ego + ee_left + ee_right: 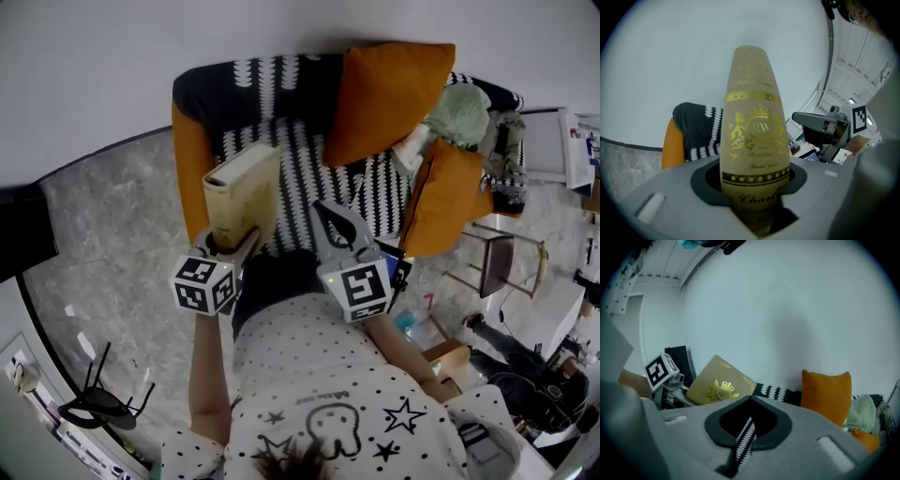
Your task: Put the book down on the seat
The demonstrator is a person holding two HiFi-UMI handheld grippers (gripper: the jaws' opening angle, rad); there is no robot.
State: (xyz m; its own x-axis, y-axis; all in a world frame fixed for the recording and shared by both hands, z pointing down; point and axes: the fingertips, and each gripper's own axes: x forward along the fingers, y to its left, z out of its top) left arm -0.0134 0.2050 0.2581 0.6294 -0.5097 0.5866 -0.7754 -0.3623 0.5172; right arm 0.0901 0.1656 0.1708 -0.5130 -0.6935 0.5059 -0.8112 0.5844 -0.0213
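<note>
Plainly, the seat (305, 178) lies bare on its 9 o'clock half, up to the orange side wall (192, 150). Two orange cushions (389, 94) crowd its 1 to 3 o'clock side. The book (242, 192) stands upright over that bare part, its lower end clamped in the jaws of the left gripper (230, 246), which points forward and down. At the book's 3 o'clock the right gripper (321, 206) tilts likewise, jaws closed tip to tip on nothing.

left gripper (234, 246) holds the book (246, 192) upright over the patterned seat (305, 173), right gripper (330, 217) just right of it.
</note>
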